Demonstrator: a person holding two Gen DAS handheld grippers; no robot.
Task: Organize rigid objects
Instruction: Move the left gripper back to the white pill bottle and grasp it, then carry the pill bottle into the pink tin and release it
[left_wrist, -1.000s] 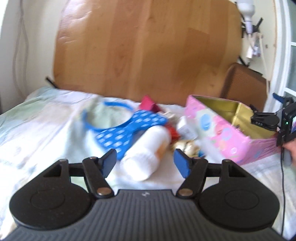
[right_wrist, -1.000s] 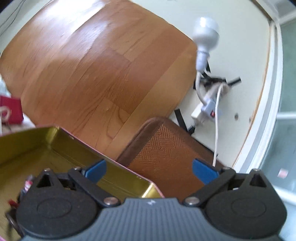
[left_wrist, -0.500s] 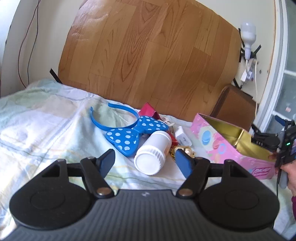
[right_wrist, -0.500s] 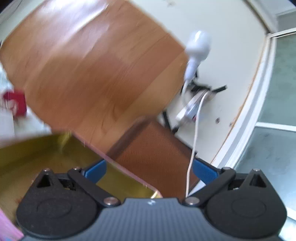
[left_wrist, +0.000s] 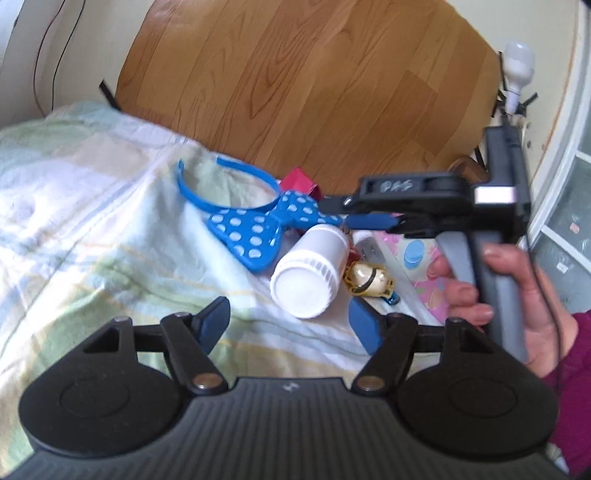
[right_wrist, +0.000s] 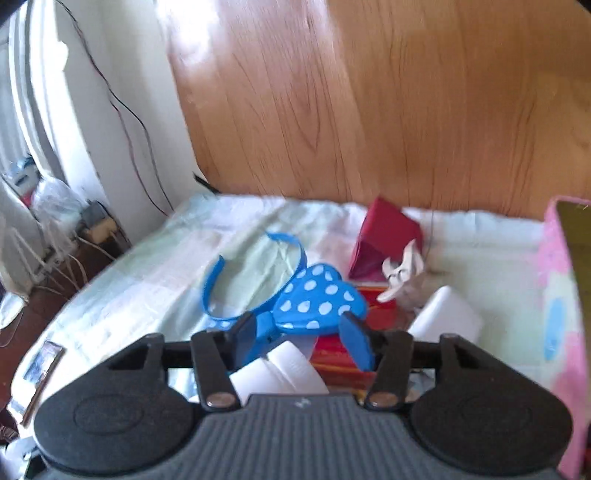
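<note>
A blue headband with a polka-dot bow (left_wrist: 255, 229) (right_wrist: 314, 299) lies on the bed. A white bottle (left_wrist: 310, 273) (right_wrist: 280, 373) lies on its side beside the bow, cap toward me. A small gold toy (left_wrist: 369, 280) lies right of the bottle. My left gripper (left_wrist: 291, 325) is open and empty, just short of the bottle. My right gripper (right_wrist: 299, 339) (left_wrist: 347, 210) is open, hovering over the bow and bottle; the bow sits between its fingers without touching them. A pink tin (right_wrist: 561, 295) (left_wrist: 428, 273) stands at the right.
A dark red box (right_wrist: 384, 236), a white clip (right_wrist: 402, 269) and a white block (right_wrist: 447, 321) lie behind the bow. A red-orange packet (right_wrist: 340, 354) lies under the pile. The wooden headboard (left_wrist: 295, 85) rises behind the bed. Cables and floor clutter (right_wrist: 66, 229) sit left.
My right gripper swung left from the pink tin and now hovers over the bow and bottle. My left gripper moved slightly closer to the bottle.
</note>
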